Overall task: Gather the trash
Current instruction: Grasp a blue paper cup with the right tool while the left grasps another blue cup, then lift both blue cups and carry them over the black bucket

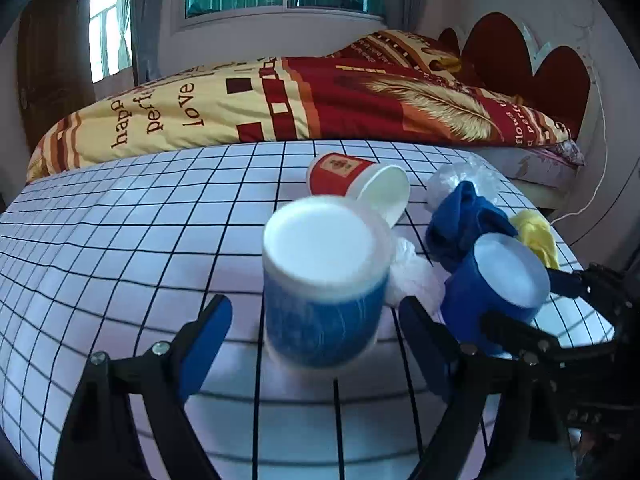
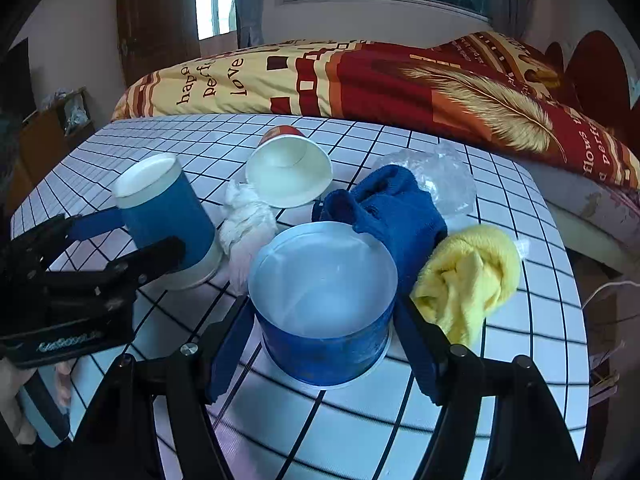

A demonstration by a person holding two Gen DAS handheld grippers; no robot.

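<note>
- Left gripper (image 1: 316, 344) jaws spread either side of the tall blue cup (image 1: 324, 280), pads not yet pressing; it stands upright on the checked surface (image 1: 120, 240)
- Right gripper (image 2: 324, 344) jaws flank the wide blue cup (image 2: 324, 304), contact unclear
- Both look like light, thin paper cups that crush easily: pinch gently mid-wall
- Beyond: tipped red cup (image 1: 352, 180), white tissue (image 2: 246, 224), clear plastic wad (image 2: 440, 176), soft blue cloth (image 2: 388, 208), yellow cloth (image 2: 468, 276)
</note>
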